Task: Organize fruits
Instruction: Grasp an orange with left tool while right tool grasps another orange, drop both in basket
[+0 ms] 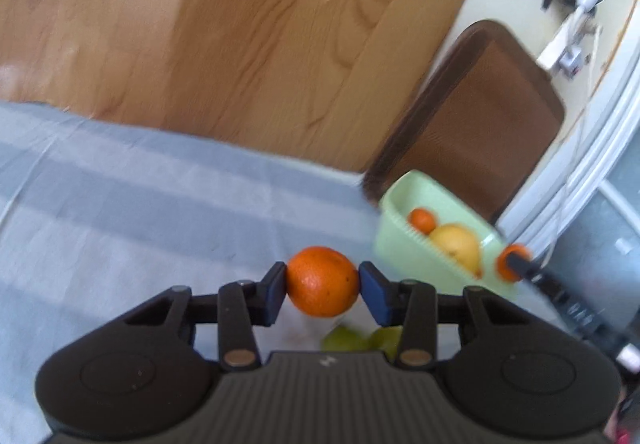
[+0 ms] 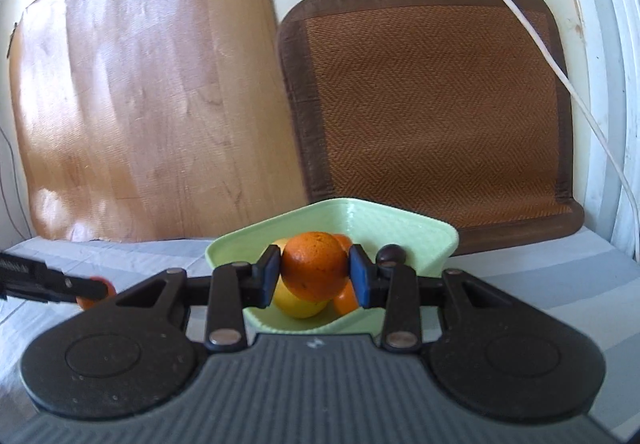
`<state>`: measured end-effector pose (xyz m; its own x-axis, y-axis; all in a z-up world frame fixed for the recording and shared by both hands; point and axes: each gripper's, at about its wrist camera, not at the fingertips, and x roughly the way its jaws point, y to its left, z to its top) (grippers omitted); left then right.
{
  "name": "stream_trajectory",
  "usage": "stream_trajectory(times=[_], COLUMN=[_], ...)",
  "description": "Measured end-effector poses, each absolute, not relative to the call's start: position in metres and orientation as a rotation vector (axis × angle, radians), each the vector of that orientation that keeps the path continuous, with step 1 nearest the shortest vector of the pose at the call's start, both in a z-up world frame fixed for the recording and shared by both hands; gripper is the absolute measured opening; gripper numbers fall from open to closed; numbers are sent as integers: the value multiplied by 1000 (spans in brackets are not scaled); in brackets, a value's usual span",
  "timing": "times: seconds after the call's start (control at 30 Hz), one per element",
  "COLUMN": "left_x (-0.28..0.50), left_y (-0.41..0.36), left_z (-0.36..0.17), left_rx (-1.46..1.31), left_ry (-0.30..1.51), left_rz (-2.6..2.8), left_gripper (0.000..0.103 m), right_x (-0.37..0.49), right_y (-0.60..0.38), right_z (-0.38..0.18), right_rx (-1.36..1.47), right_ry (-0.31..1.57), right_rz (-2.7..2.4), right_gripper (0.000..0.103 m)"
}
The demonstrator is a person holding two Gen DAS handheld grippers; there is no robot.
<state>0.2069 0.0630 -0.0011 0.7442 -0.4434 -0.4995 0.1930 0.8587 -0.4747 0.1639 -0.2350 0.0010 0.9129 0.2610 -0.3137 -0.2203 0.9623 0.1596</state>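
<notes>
Fruit sorting looks partly done: the pale green plastic basket [image 2: 400, 232] on the grey-blue striped cloth [image 1: 120, 204] already holds a large yellow round fruit [image 1: 458, 244], at least one small orange fruit [image 1: 422, 220], and a small dark round fruit [image 2: 391, 254] near its right side. Two more oranges are in transit, one in each tool.

The right gripper [image 2: 315, 271] is clamped on a round orange fruit [image 2: 315, 264], blue pads touching both flanks, and holds it directly above the basket's contents, so release seems the likely next step. The left gripper [image 1: 322, 282] pinches a second round orange [image 1: 322, 281] between its pads, held over the cloth and well left of the basket; it probably has to travel rightward before dropping.

Below the left tool, blurred yellow-green fruits [image 1: 348, 340] lie on the cloth, apparently not yet collected.
</notes>
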Motion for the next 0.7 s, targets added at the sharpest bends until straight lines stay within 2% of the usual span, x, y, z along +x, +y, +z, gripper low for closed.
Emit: stream_trajectory(times=[0.2, 0.47, 0.7], left_x=[247, 288, 284], left_y=[4, -40, -28], left_z=[23, 10, 11], left_rx=[-378, -350, -378], left_ry=[621, 697, 682], left_rz=[-504, -512, -481], left_gripper=[40, 40, 53], right_x=[163, 169, 166], right_y=[-226, -229, -231], right_z=[-2, -5, -3], right_rx=[42, 38, 33], right_ry=[346, 403, 382], right_rz=[244, 223, 214], right_gripper=[40, 41, 41])
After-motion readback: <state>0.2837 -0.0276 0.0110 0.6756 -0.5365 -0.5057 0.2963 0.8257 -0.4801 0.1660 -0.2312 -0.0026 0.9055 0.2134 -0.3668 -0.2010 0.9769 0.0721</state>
